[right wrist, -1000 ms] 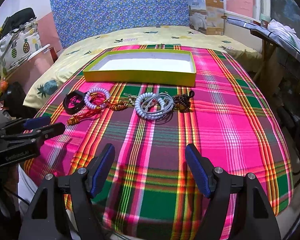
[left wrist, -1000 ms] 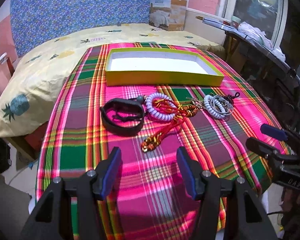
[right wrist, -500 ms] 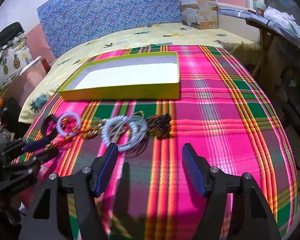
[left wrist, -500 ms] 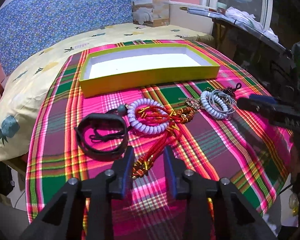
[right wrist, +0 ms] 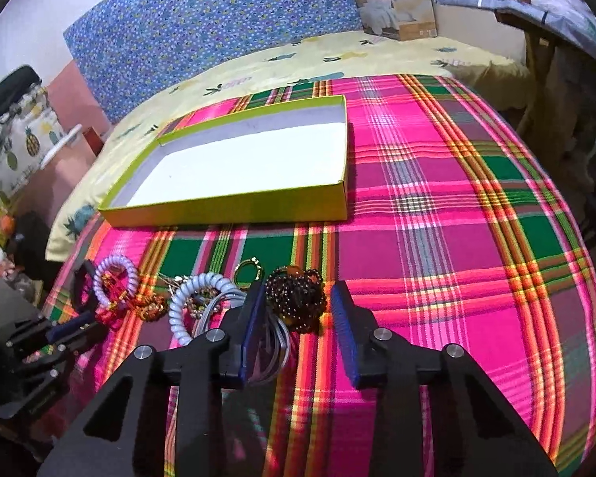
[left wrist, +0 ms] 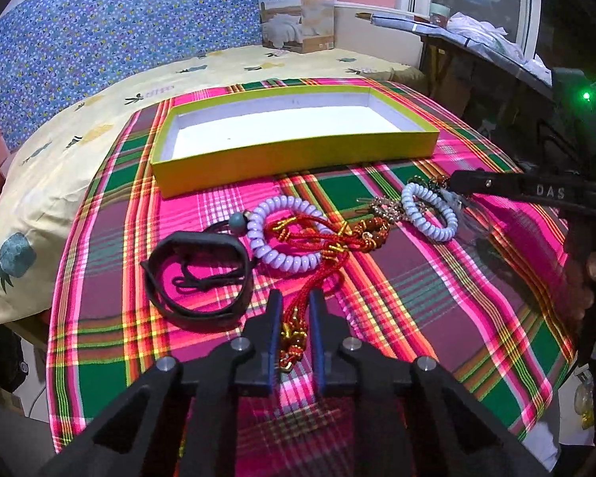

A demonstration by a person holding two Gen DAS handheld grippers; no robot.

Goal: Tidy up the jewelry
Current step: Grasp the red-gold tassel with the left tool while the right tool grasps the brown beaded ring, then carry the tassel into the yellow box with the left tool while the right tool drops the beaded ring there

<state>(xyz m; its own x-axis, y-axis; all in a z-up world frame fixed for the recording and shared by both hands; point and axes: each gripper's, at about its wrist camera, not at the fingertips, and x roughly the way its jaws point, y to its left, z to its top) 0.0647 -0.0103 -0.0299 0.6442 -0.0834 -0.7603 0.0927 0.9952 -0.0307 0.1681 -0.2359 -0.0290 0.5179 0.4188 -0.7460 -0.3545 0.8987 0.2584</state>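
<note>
The letters "DAS" are read in pale print on the black arm of the right gripper, at 3 o'clock in the left wrist view. Print is carried on the cardboard package standing at 12 o'clock on the bed, above a picture of bedding, but its small lines are too blurred to be made out. The same package is seen at 1 o'clock in the right wrist view, where nothing on it can be read either. No numerals are legible anywhere.
</note>
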